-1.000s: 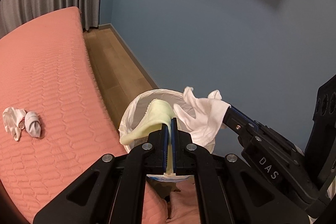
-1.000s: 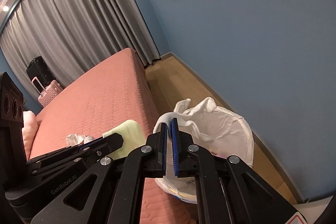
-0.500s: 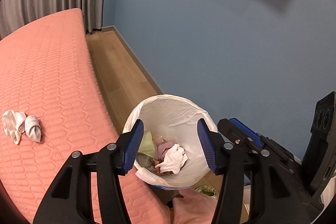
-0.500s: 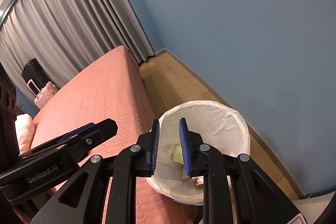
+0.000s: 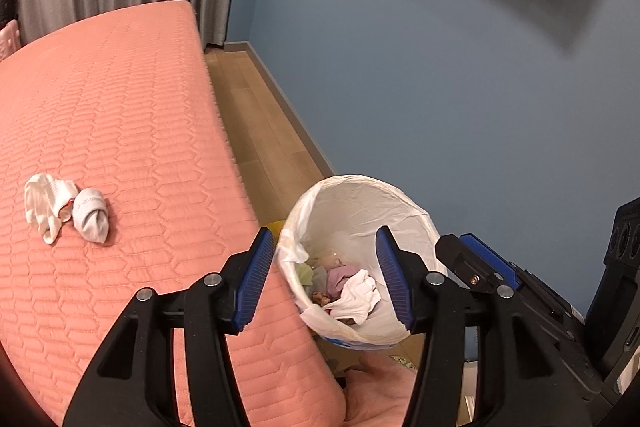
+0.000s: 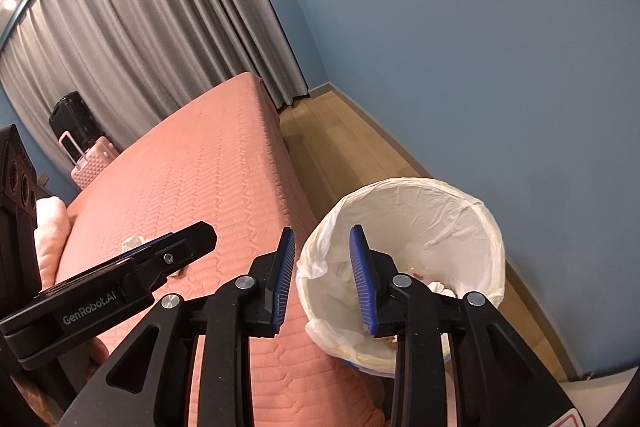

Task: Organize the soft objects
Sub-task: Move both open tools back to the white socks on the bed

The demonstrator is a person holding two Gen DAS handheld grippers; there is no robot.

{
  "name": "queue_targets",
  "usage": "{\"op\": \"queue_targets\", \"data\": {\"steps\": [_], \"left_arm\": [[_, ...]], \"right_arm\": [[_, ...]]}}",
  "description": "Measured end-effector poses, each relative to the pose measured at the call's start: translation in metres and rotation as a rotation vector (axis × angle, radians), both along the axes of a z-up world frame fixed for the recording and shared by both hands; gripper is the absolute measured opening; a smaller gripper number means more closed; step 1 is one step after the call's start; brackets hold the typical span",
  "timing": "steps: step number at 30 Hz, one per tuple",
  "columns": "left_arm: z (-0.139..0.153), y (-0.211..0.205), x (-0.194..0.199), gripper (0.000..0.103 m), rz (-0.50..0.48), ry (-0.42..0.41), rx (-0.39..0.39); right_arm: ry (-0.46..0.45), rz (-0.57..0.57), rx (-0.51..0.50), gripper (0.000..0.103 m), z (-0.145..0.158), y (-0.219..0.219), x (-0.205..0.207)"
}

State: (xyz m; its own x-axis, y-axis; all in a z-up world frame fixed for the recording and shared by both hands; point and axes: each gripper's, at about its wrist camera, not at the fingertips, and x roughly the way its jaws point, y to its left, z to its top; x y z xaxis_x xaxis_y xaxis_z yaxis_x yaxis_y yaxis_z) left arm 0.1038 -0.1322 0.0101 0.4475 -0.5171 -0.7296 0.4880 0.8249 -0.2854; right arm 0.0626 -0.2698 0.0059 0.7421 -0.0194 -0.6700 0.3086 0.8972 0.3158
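Observation:
A round bin lined with a white bag (image 5: 360, 195) (image 6: 460, 211) stands on the floor beside the pink bed. Inside it lie a white cloth (image 5: 356, 297), a pale purple piece (image 5: 340, 273) and a pale green piece (image 5: 306, 273). My left gripper (image 5: 326, 277) hovers open above the bin's near rim, nothing between its blue pads. My right gripper (image 6: 322, 277) is open too, over the bin's left rim, and empty. Two white socks (image 5: 64, 207) lie bunched on the bed to the left; in the right wrist view the left gripper's body mostly hides them.
The pink quilted bed (image 5: 120, 147) fills the left side. A strip of wooden floor (image 5: 264, 131) runs between the bed and a blue wall (image 5: 440, 87). Grey curtains (image 6: 160, 47) hang at the far end, with a pink suitcase (image 6: 90, 157) and a black one (image 6: 72, 119) below them.
Both grippers were shut on cloths a second ago, the left on a pale green one, the right on a white one. They have opened, and the cloths now lie in the bin.

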Motion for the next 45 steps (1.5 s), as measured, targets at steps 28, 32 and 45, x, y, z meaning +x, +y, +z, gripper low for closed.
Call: {"op": "queue_targets", "data": {"steps": [28,32,45], "left_arm": [[-0.004,0.140,0.023,0.051,0.241,0.012,-0.041],[-0.009,0.166,0.027,0.051,0.285,0.021,-0.043],[-0.036,0.244,0.052,0.075,0.447,0.040,0.019]], "right_arm": [[0.040,0.234,-0.068,0.035,0.004,0.130,0.057],[0.049,0.277,-0.077,0.036,0.002,0.154,0.066],[0.114,0.392,-0.085,0.043,-0.026,0.216,0.109]]}}
